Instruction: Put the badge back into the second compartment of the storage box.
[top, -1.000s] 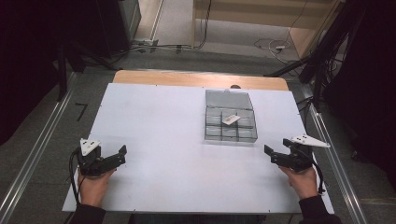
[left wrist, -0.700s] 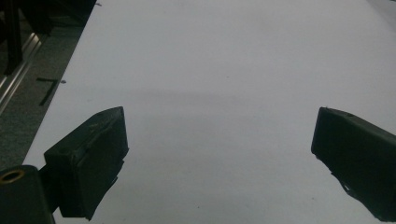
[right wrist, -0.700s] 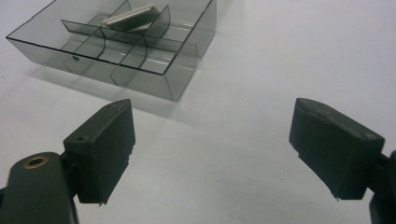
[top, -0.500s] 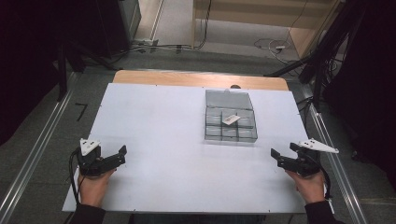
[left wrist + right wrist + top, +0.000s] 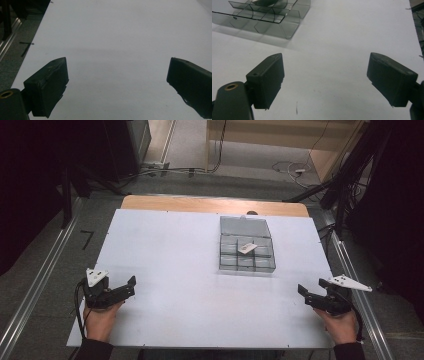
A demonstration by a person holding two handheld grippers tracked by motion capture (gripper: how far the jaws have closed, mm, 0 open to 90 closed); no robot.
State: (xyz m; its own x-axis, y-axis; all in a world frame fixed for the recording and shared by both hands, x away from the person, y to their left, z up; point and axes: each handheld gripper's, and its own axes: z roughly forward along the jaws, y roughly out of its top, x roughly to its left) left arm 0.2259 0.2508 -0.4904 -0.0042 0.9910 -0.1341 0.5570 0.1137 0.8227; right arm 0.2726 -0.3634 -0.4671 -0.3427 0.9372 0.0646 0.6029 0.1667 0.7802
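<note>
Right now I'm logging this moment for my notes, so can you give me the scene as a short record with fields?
surface: white table, set on a wooden top
box: clear compartment box, lid open, right of centre toward the far side
box contents: one small white piece in a middle compartment
left gripper: open, holding nothing, near left corner
right gripper: open, holding nothing, near right edge
contact: neither gripper touches the box

The surface point(image 5: 175, 255) is smooth matt white; the compartment box point(image 5: 246, 251) is clear, glossy plastic; claw pads point(image 5: 268, 80) are matt black.
</note>
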